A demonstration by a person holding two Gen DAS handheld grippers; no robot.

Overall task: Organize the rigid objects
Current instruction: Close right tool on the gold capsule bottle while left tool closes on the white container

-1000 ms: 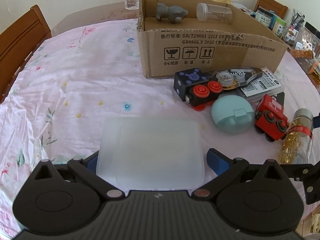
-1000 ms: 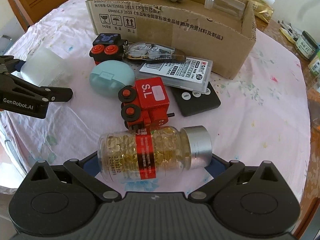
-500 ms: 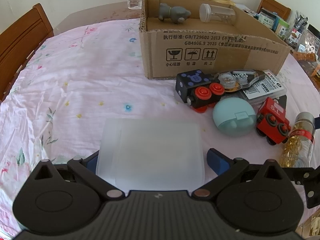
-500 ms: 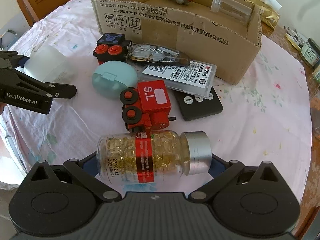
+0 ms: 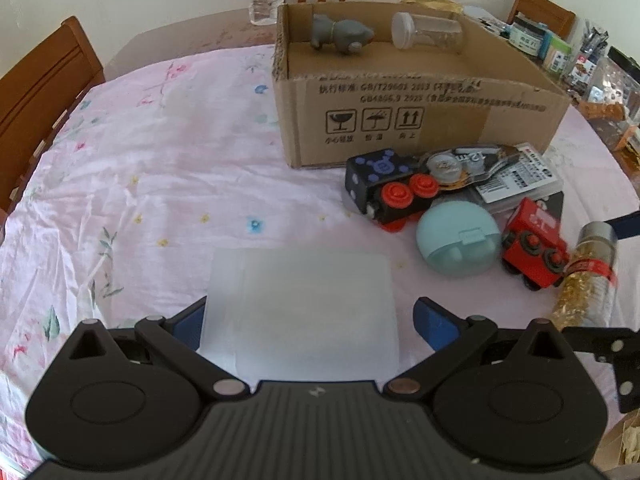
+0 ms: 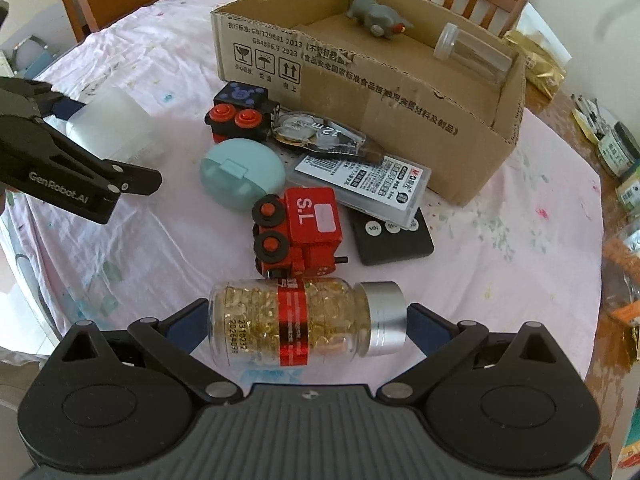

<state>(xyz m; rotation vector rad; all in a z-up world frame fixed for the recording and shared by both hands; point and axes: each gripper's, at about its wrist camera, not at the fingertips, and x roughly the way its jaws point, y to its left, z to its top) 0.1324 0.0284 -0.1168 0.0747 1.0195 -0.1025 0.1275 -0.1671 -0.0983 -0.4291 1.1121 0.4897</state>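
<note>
My left gripper [image 5: 304, 320] is shut on a frosted translucent plastic box [image 5: 300, 304], carried above the pink tablecloth. From the right wrist view, that box [image 6: 116, 120] shows beside the left gripper [image 6: 68, 120]. My right gripper [image 6: 308, 320] is shut on a bottle of golden capsules [image 6: 296, 320], held sideways by its base and silver cap. An open cardboard carton [image 5: 420, 120] [image 6: 360, 92] stands ahead, holding a grey toy animal [image 6: 376, 14] and a clear jar [image 6: 472, 54].
In front of the carton lie a black toy wagon [image 6: 240, 112], a teal round case [image 6: 242, 172], a red toy train [image 6: 304, 232], a correction tape [image 6: 320, 136], a white refill box [image 6: 360, 180] and a black timer [image 6: 392, 236]. Jars and packets [image 5: 580, 56] crowd the right edge.
Both grippers have moved a little closer to the carton and slightly higher, each still holding its object. The things on the table have not moved.
</note>
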